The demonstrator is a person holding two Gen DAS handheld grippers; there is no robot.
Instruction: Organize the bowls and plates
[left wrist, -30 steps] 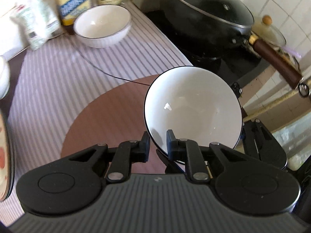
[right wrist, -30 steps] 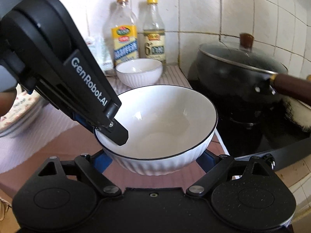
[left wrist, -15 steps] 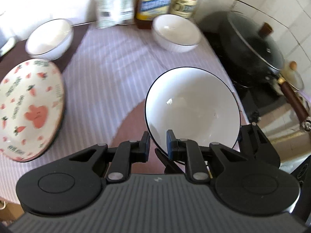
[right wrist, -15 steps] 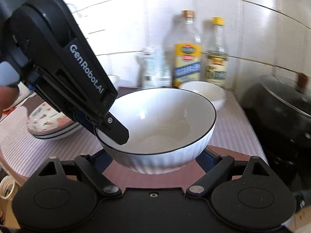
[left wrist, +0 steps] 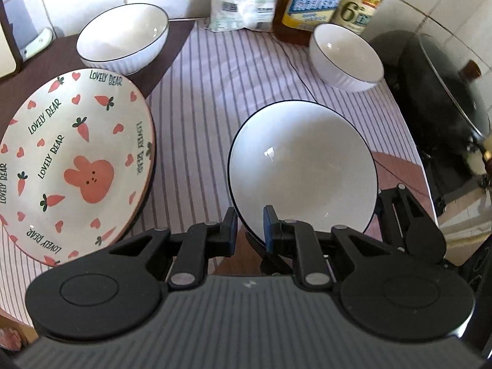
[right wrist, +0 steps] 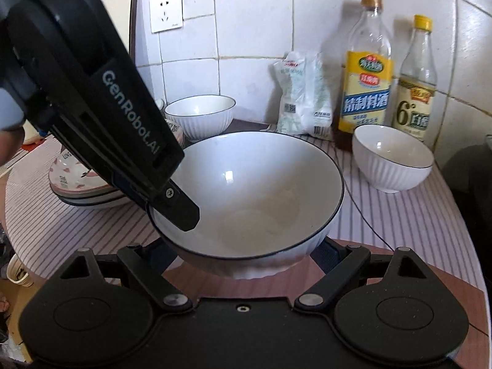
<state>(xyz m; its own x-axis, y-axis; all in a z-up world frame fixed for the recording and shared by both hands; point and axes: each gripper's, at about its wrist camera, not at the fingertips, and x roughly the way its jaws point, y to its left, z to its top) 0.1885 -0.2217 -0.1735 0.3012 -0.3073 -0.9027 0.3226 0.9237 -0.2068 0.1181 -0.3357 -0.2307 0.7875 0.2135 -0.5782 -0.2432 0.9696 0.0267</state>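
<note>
A large white bowl with a dark rim [left wrist: 303, 172] [right wrist: 249, 193] is held above the counter by both grippers. My left gripper [left wrist: 249, 224] is shut on its near rim, one finger inside and one outside; it also shows in the right wrist view [right wrist: 172, 206]. My right gripper [right wrist: 246, 255] grips the bowl's ribbed outside from both sides, its fingertips hidden under the bowl. A stack of carrot-and-rabbit plates [left wrist: 73, 160] [right wrist: 80, 184] lies at the left. A white bowl [left wrist: 123, 38] [right wrist: 200, 117] stands behind the plates. A smaller white bowl [left wrist: 346, 57] [right wrist: 393, 160] stands at the back right.
Two bottles [right wrist: 366, 70] [right wrist: 415, 83] and a white bag [right wrist: 303, 92] stand against the tiled wall. A black lidded pan [left wrist: 446, 92] sits on the stove at the right. A thin black cable [left wrist: 295, 64] crosses the striped cloth [left wrist: 200, 107].
Both grippers have carried the large bowl leftward, away from the stove; the plate stack and the back-left bowl have come into view. Both grips are unchanged.
</note>
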